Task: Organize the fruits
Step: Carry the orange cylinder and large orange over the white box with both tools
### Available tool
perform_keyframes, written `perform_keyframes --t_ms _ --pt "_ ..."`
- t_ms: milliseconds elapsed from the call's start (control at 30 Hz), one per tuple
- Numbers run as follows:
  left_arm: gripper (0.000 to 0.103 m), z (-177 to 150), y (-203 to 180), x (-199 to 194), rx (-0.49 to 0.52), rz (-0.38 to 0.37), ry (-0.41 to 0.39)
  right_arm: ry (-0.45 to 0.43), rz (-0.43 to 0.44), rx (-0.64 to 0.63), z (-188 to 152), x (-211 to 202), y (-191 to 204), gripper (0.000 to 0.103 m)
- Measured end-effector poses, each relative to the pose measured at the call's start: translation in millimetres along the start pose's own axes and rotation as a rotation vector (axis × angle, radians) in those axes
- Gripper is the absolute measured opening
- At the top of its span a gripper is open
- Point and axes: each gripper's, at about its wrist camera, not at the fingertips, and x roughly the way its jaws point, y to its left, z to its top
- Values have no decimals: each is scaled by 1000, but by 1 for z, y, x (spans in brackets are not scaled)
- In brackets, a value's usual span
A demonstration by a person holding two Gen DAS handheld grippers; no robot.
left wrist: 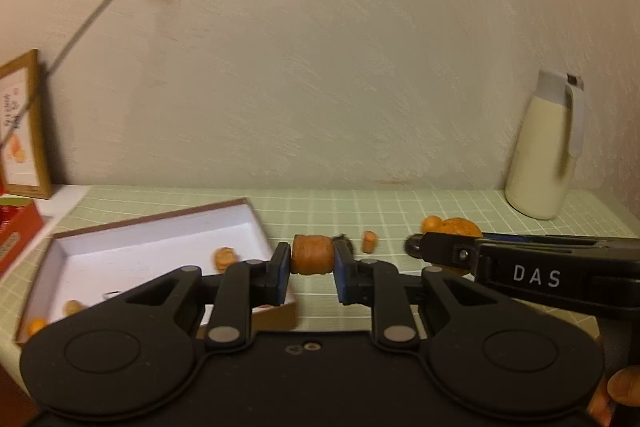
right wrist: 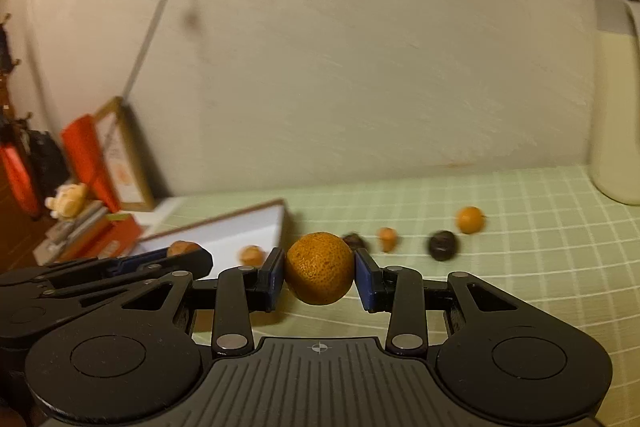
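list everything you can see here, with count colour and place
box: 1, white inside with brown rim, left on the mat, small orange fruits inside
round fruit: 1, orange, held in the right gripper
wrinkled fruit: 1, brownish orange, held in the left gripper
loose fruits on the mat: two orange, two dark, right of the box
jug: 1, cream with grey lid, back right by the wall
mat: 1, pale green grid, covers the table
picture frame: 1, wooden, far left against the wall
left gripper: black, blue pads, shut on the wrinkled fruit
right gripper: black, blue pads, shut on the round fruit
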Motion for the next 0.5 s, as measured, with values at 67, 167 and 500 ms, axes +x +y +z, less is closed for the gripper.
perform_keyframes --t_ms 67,167,500 --pt "13 0 13 -10 -18 23 -10 -25 29 -22 0 -2 15 38" --pt "13 1 32 -23 -42 65 -11 -55 69 -60 1 -4 34 38" --pt "13 8 96 -53 -128 245 -79 -124 176 -136 2 6 84 38"
